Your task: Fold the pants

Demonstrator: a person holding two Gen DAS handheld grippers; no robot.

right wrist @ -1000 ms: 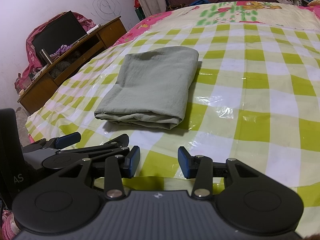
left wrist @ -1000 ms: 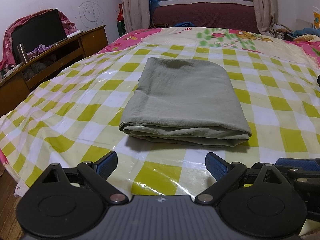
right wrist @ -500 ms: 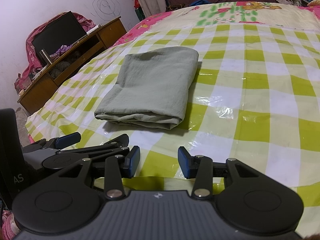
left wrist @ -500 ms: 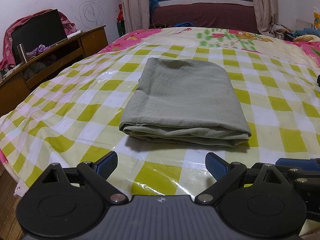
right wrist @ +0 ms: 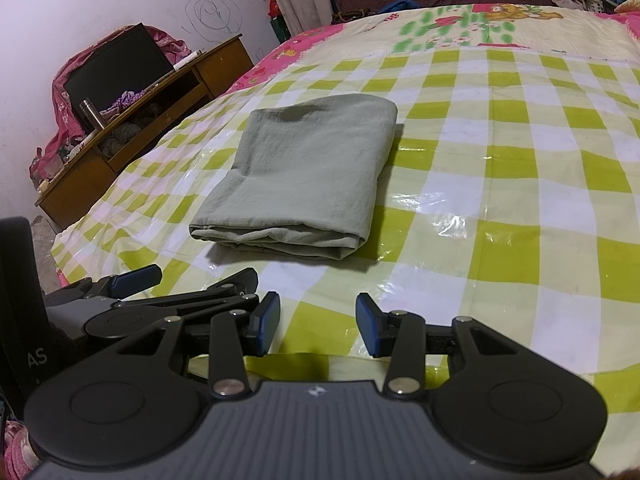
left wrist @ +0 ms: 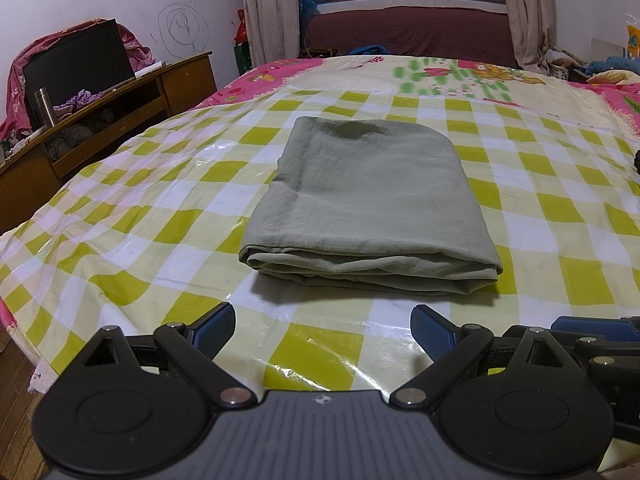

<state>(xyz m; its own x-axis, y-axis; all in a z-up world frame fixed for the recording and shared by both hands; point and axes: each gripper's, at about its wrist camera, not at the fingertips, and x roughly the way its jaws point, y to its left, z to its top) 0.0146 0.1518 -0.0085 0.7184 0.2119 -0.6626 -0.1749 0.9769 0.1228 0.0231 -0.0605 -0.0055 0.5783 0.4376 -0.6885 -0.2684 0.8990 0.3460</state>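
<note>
I read "AS" on the black part at lower left, while my left tool (left wrist: 322,330) and right tool (right wrist: 316,322) sit released, level, short of the folded pants (left wrist: 370,200) at frame center on the bed (left wrist: 560,216).

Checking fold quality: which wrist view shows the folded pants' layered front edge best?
Left wrist view: the pants sit centred, their stacked front edge facing the camera. Right wrist view shows the pants off to the left, angled.

The pants (left wrist: 370,200) are matt, lightly wrinkled green cloth. The checked sheet (left wrist: 160,240) under them is glossy plastic with creases. The cabinet (left wrist: 120,112) is wood; the flask (left wrist: 43,106) looks metal.
</note>
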